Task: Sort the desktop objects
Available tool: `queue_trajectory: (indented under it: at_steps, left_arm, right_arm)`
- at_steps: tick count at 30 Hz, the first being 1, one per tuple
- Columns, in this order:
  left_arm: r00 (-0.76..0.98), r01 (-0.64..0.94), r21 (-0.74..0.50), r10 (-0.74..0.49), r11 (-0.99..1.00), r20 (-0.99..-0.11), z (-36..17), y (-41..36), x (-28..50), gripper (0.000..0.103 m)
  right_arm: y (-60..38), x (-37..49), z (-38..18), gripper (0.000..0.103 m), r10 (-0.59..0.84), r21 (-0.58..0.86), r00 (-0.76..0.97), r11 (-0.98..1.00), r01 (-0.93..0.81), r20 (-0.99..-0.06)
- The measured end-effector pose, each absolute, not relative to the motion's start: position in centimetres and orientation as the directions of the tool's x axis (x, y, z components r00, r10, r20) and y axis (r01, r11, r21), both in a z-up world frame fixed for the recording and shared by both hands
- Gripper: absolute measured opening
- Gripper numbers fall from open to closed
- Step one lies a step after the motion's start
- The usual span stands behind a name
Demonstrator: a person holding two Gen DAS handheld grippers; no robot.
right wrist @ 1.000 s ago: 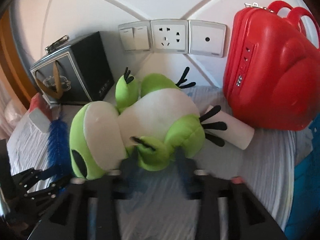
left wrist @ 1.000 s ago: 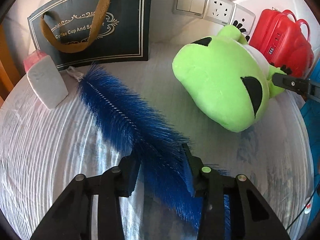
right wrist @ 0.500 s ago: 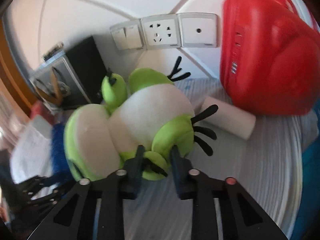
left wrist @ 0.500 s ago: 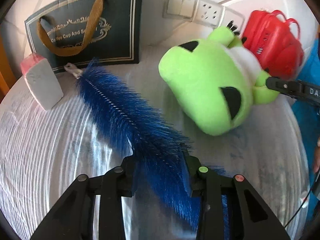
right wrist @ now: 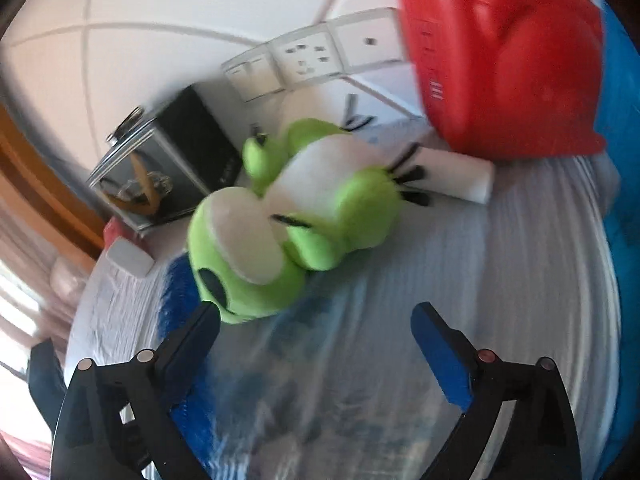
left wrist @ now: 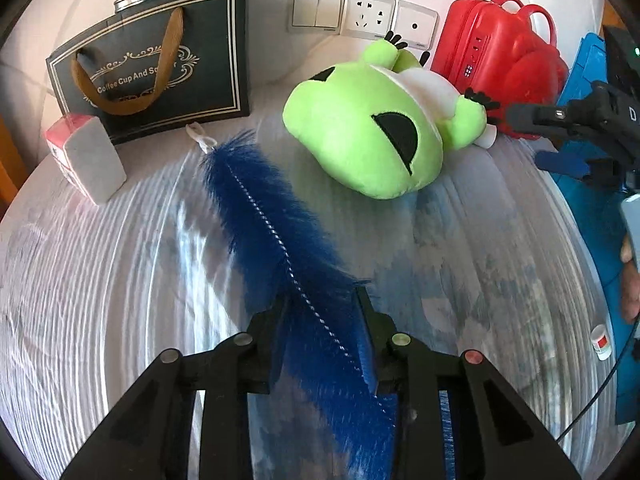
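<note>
Your left gripper (left wrist: 320, 312) has been closing and now clamps the blue duster (left wrist: 276, 232), whose long axis runs from the fingers toward the black bag (left wrist: 152, 60). Your right gripper (right wrist: 316, 324) has just sprung wide open, empty, just short of the green plush toy (right wrist: 280, 220) lying on the sheet (right wrist: 500, 280).

Bright daylight glares on the wall, fisheye edges curve darkly, and the right wrist view is motion-blurred throughout

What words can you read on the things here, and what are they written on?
"Coffee Cup And S..." in gold on the black gift bag; its handle hides the rest.
Red case: small marks by its lock, too small to read.
Little pot: red label, too small to read.
</note>
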State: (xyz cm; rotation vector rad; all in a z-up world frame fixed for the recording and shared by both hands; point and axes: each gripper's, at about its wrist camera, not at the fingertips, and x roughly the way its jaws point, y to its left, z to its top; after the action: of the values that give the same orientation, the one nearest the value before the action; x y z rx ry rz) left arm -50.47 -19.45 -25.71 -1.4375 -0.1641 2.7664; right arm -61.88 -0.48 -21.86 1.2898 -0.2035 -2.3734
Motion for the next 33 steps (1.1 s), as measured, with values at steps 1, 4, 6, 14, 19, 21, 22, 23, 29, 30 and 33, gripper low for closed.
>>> queue_trajectory:
  at_steps: [1, 4, 6, 14, 19, 21, 22, 23, 29, 30, 33]
  left_arm:
    - [-0.576, 0.029, -0.1, 0.065, -0.995, -0.815, -25.6, -19.1, -51.0, 0.03]
    - [-0.571, 0.014, -0.101, 0.075, -0.995, -0.817, -26.1, -18.5, -51.0, 0.03]
    - [-0.569, 0.009, -0.105, 0.081, -0.994, -0.818, -26.3, -18.4, -51.3, 0.03]
    - [-0.564, 0.01, -0.119, 0.093, -0.993, -0.821, -26.6, -18.2, -51.6, 0.03]
    - [-0.57, 0.002, -0.125, 0.102, -0.992, -0.816, -26.2, -18.2, -51.3, 0.03]
    - [-0.577, -0.009, -0.125, 0.107, -0.992, -0.809, -25.9, -18.0, -51.2, 0.03]
    - [-0.582, -0.015, -0.125, 0.111, -0.992, -0.806, -25.7, -17.9, -51.0, 0.03]
    - [-0.586, -0.023, -0.126, 0.115, -0.992, -0.802, -25.4, -17.8, -51.0, 0.027]
    - [-0.602, -0.052, -0.128, 0.133, -0.99, -0.788, -24.0, -17.2, -49.6, 0.027]
    - [-0.598, -0.056, -0.127, 0.135, -0.99, -0.79, -24.1, -17.2, -49.5, 0.027]
    - [-0.582, -0.04, -0.127, 0.126, -0.991, -0.803, -24.9, -17.2, -50.0, 0.027]
  right_arm:
    - [-1.3, -62.0, -21.9, 0.098, -0.434, 0.309, -0.48, -0.896, 0.319, -0.762]
    - [-1.5, -62.4, -21.6, 0.097, -0.374, 0.278, -0.565, -0.927, 0.251, -0.735]
    - [-0.7, -63.1, -22.1, 0.097, -0.345, 0.304, -0.602, -0.937, 0.174, -0.72]
    - [-2.1, -66.6, -26.0, 0.022, -0.315, 0.262, -0.514, -0.949, 0.175, -0.798]
    - [-1.6, -65.8, -23.7, 0.019, -0.355, 0.242, -0.531, -0.931, 0.272, -0.769]
    - [-1.6, -64.7, -22.0, 0.019, -0.346, 0.195, -0.557, -0.93, 0.313, -0.755]
    - [-1.5, -64.4, -21.6, 0.018, -0.355, 0.203, -0.555, -0.926, 0.318, -0.752]
    - [-1.4, -63.9, -21.0, 0.018, -0.365, 0.208, -0.556, -0.922, 0.326, -0.747]
    - [-0.3, -60.0, -18.8, 0.014, -0.384, 0.208, -0.545, -0.911, 0.357, -0.746]
    - [0.0, -59.0, -18.5, 0.0, -0.382, 0.201, -0.546, -0.91, 0.361, -0.746]
    - [0.1, -58.0, -18.9, 0.003, -0.333, 0.156, -0.548, -0.926, 0.345, -0.767]
